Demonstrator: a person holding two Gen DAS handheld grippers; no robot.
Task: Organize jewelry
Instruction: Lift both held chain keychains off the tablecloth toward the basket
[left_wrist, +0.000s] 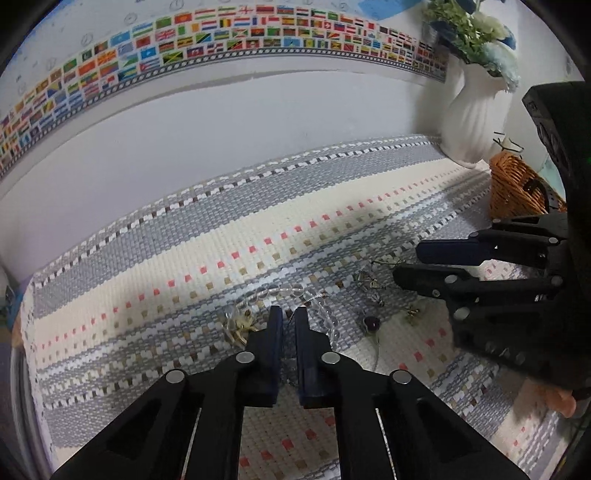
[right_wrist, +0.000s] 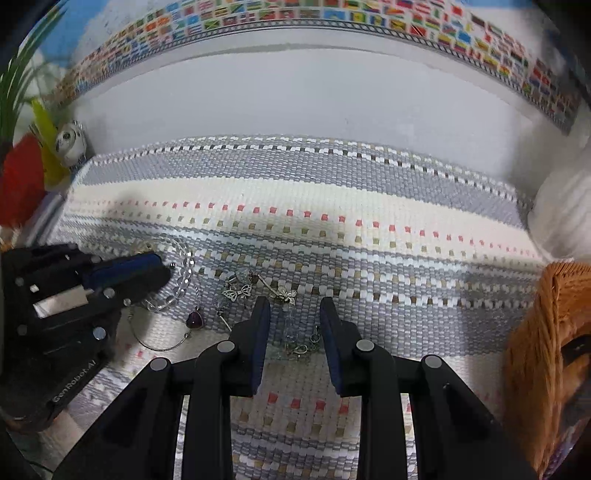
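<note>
Jewelry lies on a woven striped mat (left_wrist: 184, 236). A clear bead bracelet (left_wrist: 325, 314) curls around my left gripper's tips. My left gripper (left_wrist: 289, 317) is nearly shut with a thin silver wire of a necklace between its pads; I cannot tell if it grips. A purple heart pendant (right_wrist: 195, 319) on a silver hoop, butterfly charms (right_wrist: 236, 293) and a silver chain (right_wrist: 295, 343) lie by my right gripper (right_wrist: 293, 314). It is open, fingers either side of the chain. In the left wrist view the right gripper (left_wrist: 410, 260) shows at right, above the charms (left_wrist: 369, 284).
A brown wicker basket (left_wrist: 517, 188) stands at the mat's right end, also in the right wrist view (right_wrist: 546, 332). A white vase (left_wrist: 469, 118) with flowers stands behind it. A small owl figurine (right_wrist: 70, 144) and plants sit at the far left. A white wall with a flag border runs behind.
</note>
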